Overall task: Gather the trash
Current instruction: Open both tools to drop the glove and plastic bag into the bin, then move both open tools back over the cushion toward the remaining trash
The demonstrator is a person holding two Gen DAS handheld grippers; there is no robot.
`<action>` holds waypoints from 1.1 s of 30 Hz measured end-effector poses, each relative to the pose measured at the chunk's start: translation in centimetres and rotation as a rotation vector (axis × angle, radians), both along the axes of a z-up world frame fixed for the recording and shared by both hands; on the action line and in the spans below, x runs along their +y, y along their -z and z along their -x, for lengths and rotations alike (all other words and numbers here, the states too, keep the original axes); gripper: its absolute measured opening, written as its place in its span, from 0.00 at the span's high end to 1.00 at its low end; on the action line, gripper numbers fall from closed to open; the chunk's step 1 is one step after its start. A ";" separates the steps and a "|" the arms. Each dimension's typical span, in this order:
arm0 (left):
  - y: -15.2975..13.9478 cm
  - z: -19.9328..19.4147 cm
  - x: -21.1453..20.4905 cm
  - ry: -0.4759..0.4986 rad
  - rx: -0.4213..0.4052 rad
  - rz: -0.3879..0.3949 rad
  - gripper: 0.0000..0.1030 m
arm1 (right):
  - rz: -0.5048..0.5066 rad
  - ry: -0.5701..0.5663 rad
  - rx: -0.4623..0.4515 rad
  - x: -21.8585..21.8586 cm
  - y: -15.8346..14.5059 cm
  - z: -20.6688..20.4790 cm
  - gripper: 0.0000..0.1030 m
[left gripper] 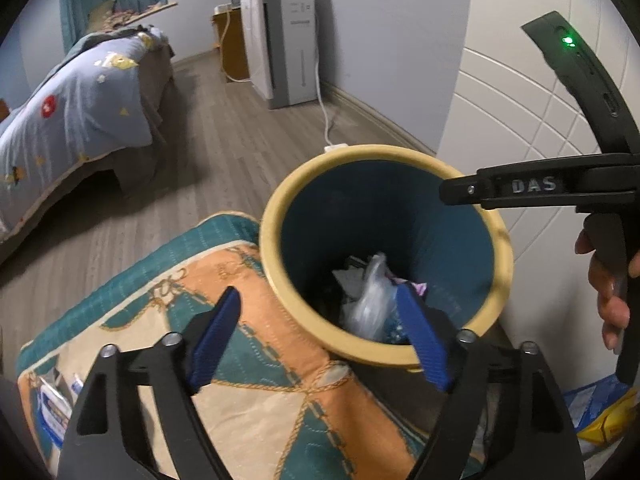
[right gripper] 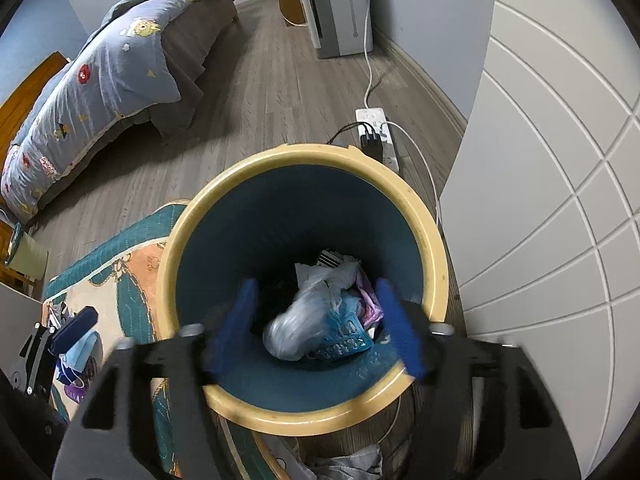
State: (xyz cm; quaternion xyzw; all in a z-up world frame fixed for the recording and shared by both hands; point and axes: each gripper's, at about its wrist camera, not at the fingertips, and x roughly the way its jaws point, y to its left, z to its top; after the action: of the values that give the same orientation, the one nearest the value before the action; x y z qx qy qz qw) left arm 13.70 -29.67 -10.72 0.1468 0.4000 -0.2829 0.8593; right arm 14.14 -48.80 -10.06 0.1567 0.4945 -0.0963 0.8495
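A round bin with a yellow rim [left gripper: 276,200] [right gripper: 432,248] and dark blue inside stands on the floor beside a patterned cushion [left gripper: 256,360]. Crumpled clear plastic and other trash [left gripper: 370,296] [right gripper: 316,312] lie at its bottom. My left gripper [left gripper: 320,340] is open and empty, its blue pads [left gripper: 216,336] straddling the bin's near rim. My right gripper [right gripper: 316,324] is open and empty, held directly over the bin's mouth; its body [left gripper: 560,188] shows in the left wrist view above the bin's right edge.
A bed with a blue quilt [left gripper: 72,108] [right gripper: 100,68] stands at the left. A white appliance [left gripper: 280,40] and a power strip with cables [right gripper: 376,132] lie beyond the bin. A white panelled door [right gripper: 560,200] is on the right. Small items [right gripper: 76,360] lie on the cushion.
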 end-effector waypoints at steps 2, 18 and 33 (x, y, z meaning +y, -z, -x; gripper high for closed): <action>-0.2 0.0 0.5 -0.012 -0.010 -0.002 0.10 | -0.001 -0.002 -0.015 0.2 -0.4 0.1 0.12; -4.6 1.6 8.4 -0.111 -0.082 -0.029 0.06 | 0.066 -0.109 -0.024 5.1 -2.6 -0.6 0.06; -10.5 3.8 25.0 -0.371 -0.129 -0.058 0.05 | 0.163 -0.341 -0.056 16.7 -4.4 -1.0 0.06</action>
State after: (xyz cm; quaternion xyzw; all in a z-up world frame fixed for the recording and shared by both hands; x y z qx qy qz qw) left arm 9.92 -4.67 -0.24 0.1132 0.3723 -0.0981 0.9160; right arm 15.11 -32.09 -5.70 0.0040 0.4806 0.0138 0.8768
